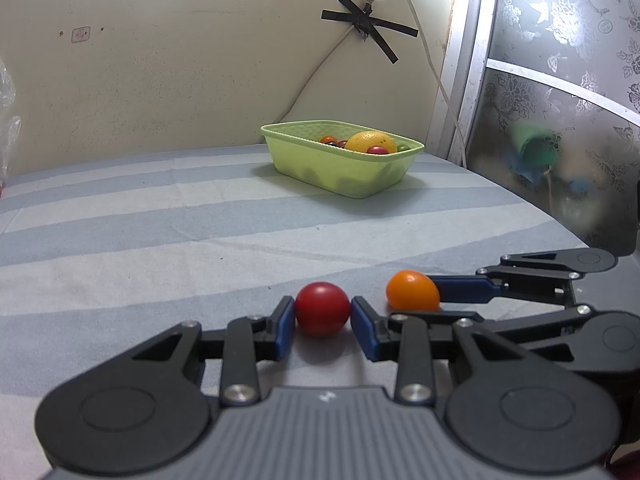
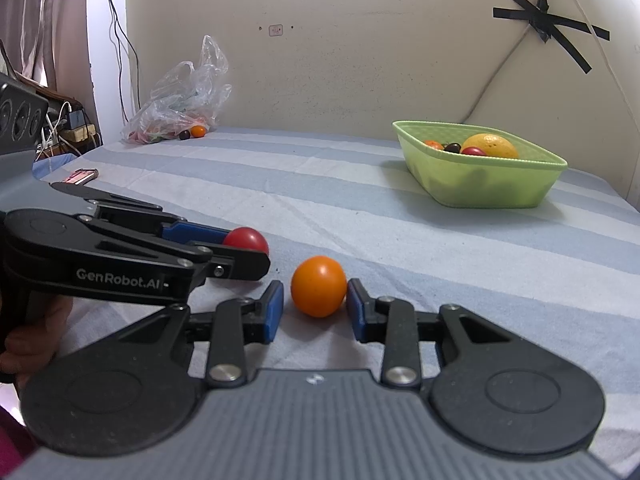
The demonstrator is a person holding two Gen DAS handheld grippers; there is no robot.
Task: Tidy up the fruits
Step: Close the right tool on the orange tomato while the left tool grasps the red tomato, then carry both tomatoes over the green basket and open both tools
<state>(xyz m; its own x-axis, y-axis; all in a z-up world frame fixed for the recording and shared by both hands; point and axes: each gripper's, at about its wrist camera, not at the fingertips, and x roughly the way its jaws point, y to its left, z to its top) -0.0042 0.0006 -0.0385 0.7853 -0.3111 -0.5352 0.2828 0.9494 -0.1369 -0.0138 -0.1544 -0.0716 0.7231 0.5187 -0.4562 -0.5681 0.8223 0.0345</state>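
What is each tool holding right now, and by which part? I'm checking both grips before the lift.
The left tool clamps the red tomato across its sides. The right tool brackets the orange tomato at its sides; the left pad shows a slight gap.

Left black hand-held gripper (image 1: 323, 314) with blue pads, tilted downward, jaws clamped on a round red tomato (image 1: 322, 309), right black hand-held gripper (image 2: 315, 309) just beside it, tilted likewise, blue pads closed on a round orange tomato (image 2: 318, 286), a hand (image 2: 32, 336) holding the left grip

The bed (image 2: 360, 200) carries a blue-and-white striped sheet. Directly on it: green basket (image 2: 480, 184) at far right, plastic bag (image 2: 180, 96) at far left, red tomato (image 1: 322, 309), orange tomato (image 2: 318, 286), small flat object (image 2: 82, 176).
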